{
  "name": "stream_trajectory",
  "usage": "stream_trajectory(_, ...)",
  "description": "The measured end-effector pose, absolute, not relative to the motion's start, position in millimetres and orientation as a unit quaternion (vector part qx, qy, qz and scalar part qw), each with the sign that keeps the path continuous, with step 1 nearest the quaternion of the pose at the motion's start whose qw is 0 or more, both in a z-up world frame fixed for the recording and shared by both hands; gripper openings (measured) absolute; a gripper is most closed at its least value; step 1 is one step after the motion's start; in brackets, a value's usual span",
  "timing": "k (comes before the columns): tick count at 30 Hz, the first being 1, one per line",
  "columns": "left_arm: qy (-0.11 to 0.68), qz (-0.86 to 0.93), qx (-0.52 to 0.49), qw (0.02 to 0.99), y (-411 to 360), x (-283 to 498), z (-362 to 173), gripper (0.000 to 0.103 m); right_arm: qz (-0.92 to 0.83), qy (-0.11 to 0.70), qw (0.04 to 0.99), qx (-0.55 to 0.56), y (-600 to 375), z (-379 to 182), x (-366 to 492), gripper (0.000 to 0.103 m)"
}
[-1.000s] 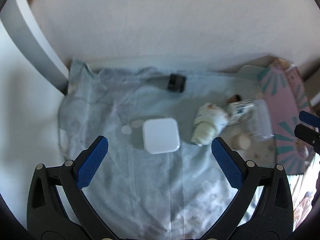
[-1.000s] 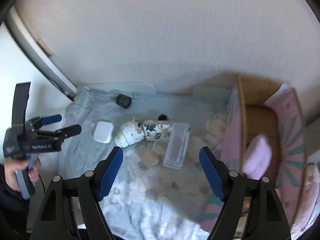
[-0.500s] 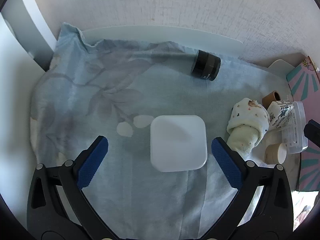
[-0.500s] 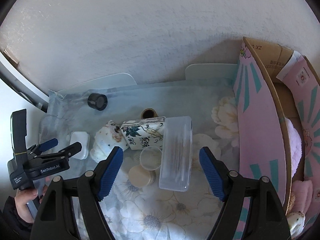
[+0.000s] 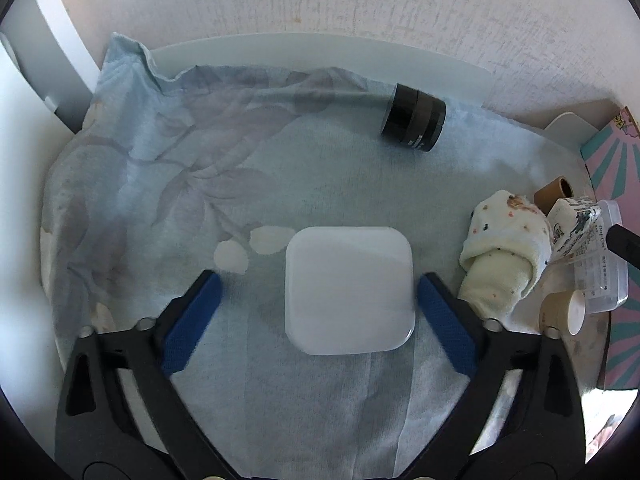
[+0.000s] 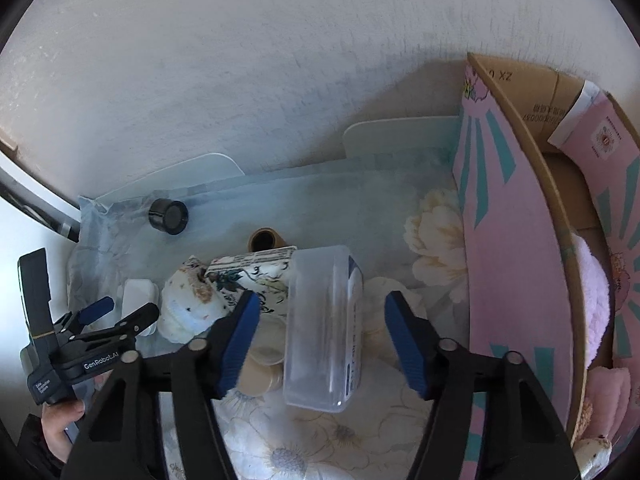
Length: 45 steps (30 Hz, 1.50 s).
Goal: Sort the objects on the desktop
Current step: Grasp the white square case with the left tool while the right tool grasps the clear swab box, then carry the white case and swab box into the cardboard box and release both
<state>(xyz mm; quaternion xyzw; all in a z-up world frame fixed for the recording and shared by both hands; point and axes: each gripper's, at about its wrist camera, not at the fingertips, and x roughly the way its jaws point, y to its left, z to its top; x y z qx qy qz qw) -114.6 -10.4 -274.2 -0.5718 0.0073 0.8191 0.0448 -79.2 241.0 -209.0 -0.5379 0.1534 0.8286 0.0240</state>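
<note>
White square case [image 5: 349, 290] sits between the spread left gripper [image 5: 320, 300] fingers; only the right view shows its parted gripper [image 6: 322, 326] straddling a clear plastic box [image 6: 322, 330] — pink carton [image 6: 516, 248] beside.

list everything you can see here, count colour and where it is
white square box: 1, white, on the cloth between the left claw's fingers
black cylinder: 1, black, lying near the back wall
rolled sock: 1, cream with dots, right of the white box
patterned carton: 1, white with dark floral print, beside the sock
clear plastic case: 1, transparent, between the right claw's fingers
brown tape roll: 1, brown, behind the carton
beige round lids: at least 2, beige, left of the clear case
cardboard box: 1, pink and teal outside, far right
cloth: 1, pale blue floral, covering the table
left claw: 1, black with blue pads, open
right claw: 1, same, open
</note>
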Motion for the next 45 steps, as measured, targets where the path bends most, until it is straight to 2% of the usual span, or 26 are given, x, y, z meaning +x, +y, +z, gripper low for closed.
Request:
stream_trajectory(2, 0.018, 0.821, -0.569, 0.045, -7, -112, -273, 0.091, 0.825, 0.157, 0.022, -0.543, 242, -213, -81, 0.048)
stream_trajectory(4, 0.02, 0.821, -0.568, 0.046, -7, -111, -272, 0.087, 0.826, 0.16, 0.019, -0.54, 244, -214, -81, 0.044)
stream_trajectory(6, 0.02, 0.823, -0.566, 0.044, -7, -108, -269, 0.082, 0.824, 0.153, 0.022, -0.545, 243, -216, -83, 0.036)
stream_trajectory(11, 0.02, 0.828, -0.558, 0.039, -9, -103, -262, 0.059, 0.824, 0.155, 0.02, -0.545, 243, -215, -84, 0.035)
stream_trajectory(21, 0.0, 0.826, -0.563, 0.037, -30, -101, -261, 0.059, 0.826, 0.155, 0.024, -0.541, 248, -212, -84, 0.033)
stream_trajectory(22, 0.0, 0.826, -0.563, 0.037, -33, -102, -243, 0.059, 0.827, 0.155, 0.025, -0.54, 248, -211, -84, 0.033)
stream_trajectory(29, -0.002, 0.831, -0.555, 0.045, -32, -92, -210, 0.059, 0.829, 0.158, 0.026, -0.536, 251, -200, -83, 0.032)
stream_trajectory(38, 0.0, 0.849, -0.526, 0.046, -31, -86, -139, 0.059, 0.845, 0.155, 0.003, -0.512, 257, -140, -72, 0.031)
stream_trajectory(45, 0.001, 0.859, -0.507, 0.067, 0, -96, -112, 0.059, 0.862, 0.139, -0.03, -0.486, 271, -96, -54, 0.031)
